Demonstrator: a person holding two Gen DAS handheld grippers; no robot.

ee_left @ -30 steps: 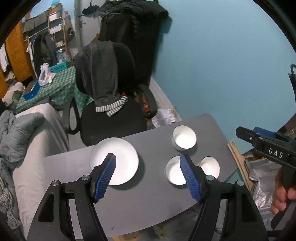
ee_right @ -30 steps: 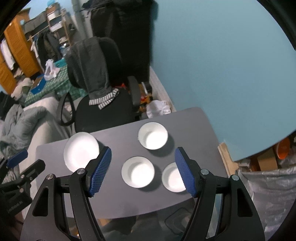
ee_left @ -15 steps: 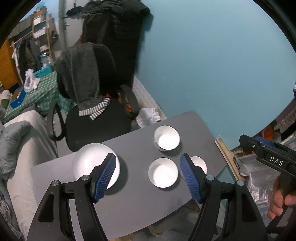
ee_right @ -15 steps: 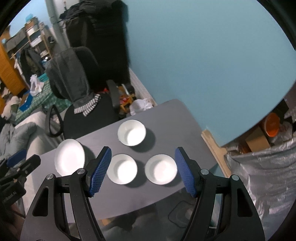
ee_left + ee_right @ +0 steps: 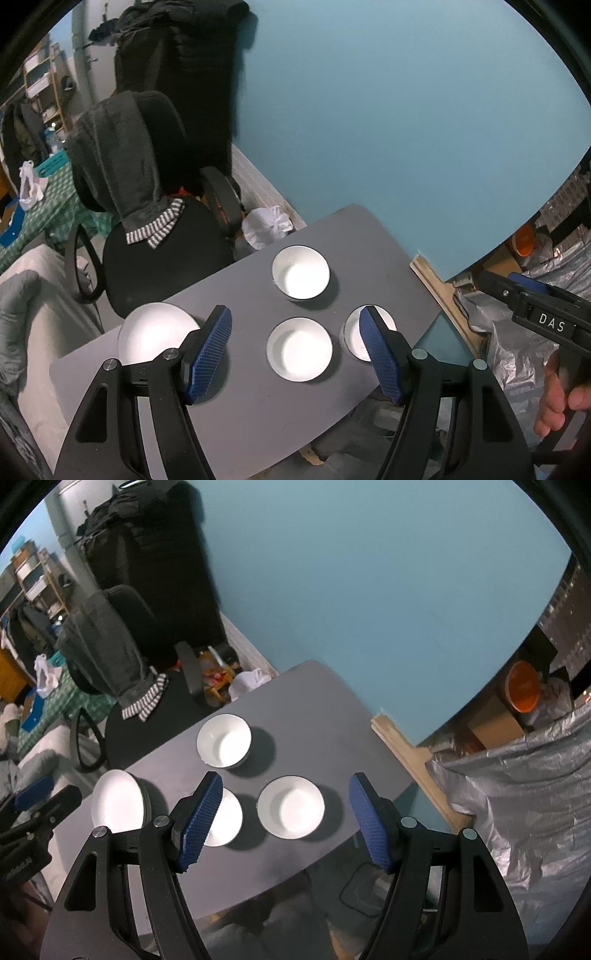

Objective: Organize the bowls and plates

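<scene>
Both claws have pulled up and back; left claw (image 5: pixel 295 350) gapes over the middle bowl (image 5: pixel 299 349), right claw (image 5: pixel 284 819) over the right bowl (image 5: pixel 291 806), nearer it.

Black office chair (image 5: pixel 162 236), dark grey garment with striped cuff (image 5: pixel 122 166) draped over its backrest. Grey tabletop (image 5: pixel 258 398) beside it. Teal painted wall (image 5: pixel 388 122) behind. White plastic bag (image 5: pixel 267 225) on floor near the chair. Orange round bowl (image 5: pixel 523 690) on cardboard box (image 5: pixel 495 727). Silver foil sheeting (image 5: pixel 517 805) at right.
</scene>
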